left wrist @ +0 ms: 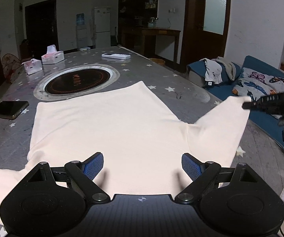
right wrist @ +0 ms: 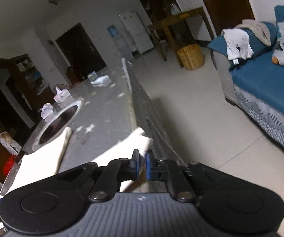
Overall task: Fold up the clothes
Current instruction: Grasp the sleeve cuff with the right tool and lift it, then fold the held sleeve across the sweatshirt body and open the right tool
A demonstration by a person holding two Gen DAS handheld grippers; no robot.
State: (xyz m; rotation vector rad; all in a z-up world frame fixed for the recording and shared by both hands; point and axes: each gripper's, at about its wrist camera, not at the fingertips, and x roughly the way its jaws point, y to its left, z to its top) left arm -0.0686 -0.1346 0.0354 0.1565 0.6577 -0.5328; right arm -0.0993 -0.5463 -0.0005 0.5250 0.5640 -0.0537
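Note:
A cream shirt point(left wrist: 110, 126) lies spread flat on the grey star-patterned table point(left wrist: 161, 73). My left gripper point(left wrist: 142, 165) is open and hovers just above the shirt's near part, its blue pads wide apart. My right gripper point(right wrist: 141, 163) is shut on the end of the shirt's right sleeve point(right wrist: 142, 140) and holds it lifted at the table's right edge. In the left wrist view the right gripper point(left wrist: 246, 105) shows at the far right, with the sleeve point(left wrist: 221, 130) stretched up to it.
A round black cooktop point(left wrist: 76, 82) is set in the table beyond the shirt. A phone point(left wrist: 9, 109) lies at the left, tissue boxes point(left wrist: 53, 56) and a white remote point(left wrist: 116, 55) farther back. A blue sofa point(right wrist: 264, 83) with clothes stands to the right.

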